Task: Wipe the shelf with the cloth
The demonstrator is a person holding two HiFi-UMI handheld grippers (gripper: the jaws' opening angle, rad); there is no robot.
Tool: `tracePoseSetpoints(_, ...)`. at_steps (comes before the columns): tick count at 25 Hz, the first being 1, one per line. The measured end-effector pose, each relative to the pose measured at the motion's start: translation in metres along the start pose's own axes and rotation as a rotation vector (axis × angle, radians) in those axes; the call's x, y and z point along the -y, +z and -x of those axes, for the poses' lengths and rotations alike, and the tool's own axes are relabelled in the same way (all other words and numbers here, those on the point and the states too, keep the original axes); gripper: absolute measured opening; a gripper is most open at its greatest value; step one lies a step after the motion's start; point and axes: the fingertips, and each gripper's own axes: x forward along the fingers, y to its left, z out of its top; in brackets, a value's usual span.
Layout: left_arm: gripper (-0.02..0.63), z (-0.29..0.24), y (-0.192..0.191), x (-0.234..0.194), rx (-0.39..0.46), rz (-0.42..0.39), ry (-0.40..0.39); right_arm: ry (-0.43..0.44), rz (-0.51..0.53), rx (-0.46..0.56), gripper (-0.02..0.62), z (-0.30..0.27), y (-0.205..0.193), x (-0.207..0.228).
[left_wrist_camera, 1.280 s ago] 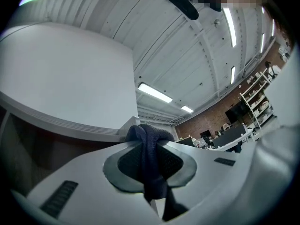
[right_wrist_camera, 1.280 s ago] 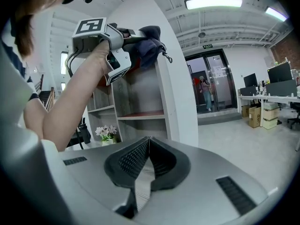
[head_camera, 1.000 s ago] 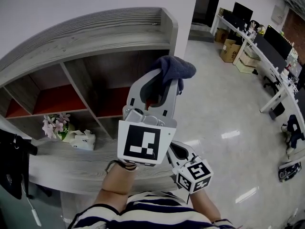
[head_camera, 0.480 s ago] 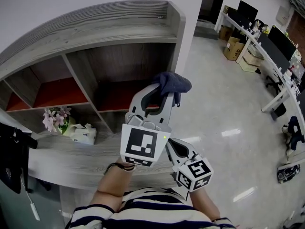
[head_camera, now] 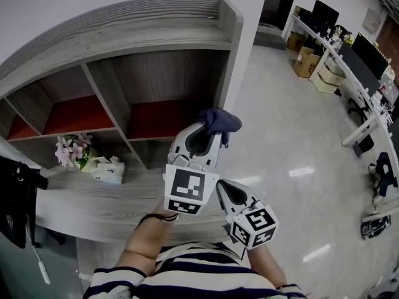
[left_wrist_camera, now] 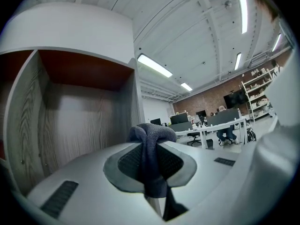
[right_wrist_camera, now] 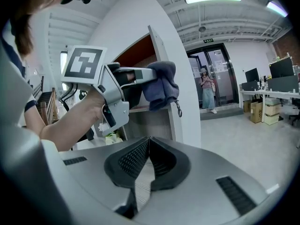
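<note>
A dark blue-grey cloth (head_camera: 218,122) is bunched between the jaws of my left gripper (head_camera: 211,129), which is shut on it and held up in front of the grey wooden shelf unit (head_camera: 124,42). The left gripper view has the cloth (left_wrist_camera: 151,158) pinched between the pads, facing a shelf compartment (left_wrist_camera: 79,121). My right gripper (head_camera: 225,194) hangs lower, close to my body, shut with nothing in it. In the right gripper view the cloth (right_wrist_camera: 161,86) hangs from the left gripper (right_wrist_camera: 154,81) beside the shelf's end panel (right_wrist_camera: 164,55).
A pot of pink flowers (head_camera: 72,157) and a white tissue box (head_camera: 109,170) stand on the shelf's lower ledge (head_camera: 93,204). Red-backed compartments (head_camera: 68,114) lie to the left. Office desks (head_camera: 336,61) stand across the shiny floor. A person (right_wrist_camera: 207,90) stands at a far doorway.
My left gripper with the cloth has come down and drawn back a little, toward the lower right compartment. The right gripper has barely moved.
</note>
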Motion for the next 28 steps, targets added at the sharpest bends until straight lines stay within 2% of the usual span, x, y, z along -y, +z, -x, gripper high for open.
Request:
tracePoseSetpoints(5, 0.063, 0.000, -0.027, 0.004, -0.053, 0.003, 0.009, -0.005, -0.007, 0.003, 0.026, 0.005, -0.002, 0.000)
tracePoseSetpoints(10, 0.063, 0.002, -0.036, 0.006, -0.073, -0.008, 0.011, -0.005, -0.008, 0.005, 0.026, 0.007, -0.003, -0.001)
tracePoseSetpoints(19, 0.063, 0.030, -0.014, -0.004, -0.007, -0.004, 0.019, 0.018, 0.005, 0.007, 0.026, 0.001, 0.001, -0.008)
tracePoseSetpoints(28, 0.063, 0.082, 0.000, -0.041, 0.034, 0.024, 0.111, 0.095, 0.036, -0.007, 0.026, -0.021, 0.004, -0.030)
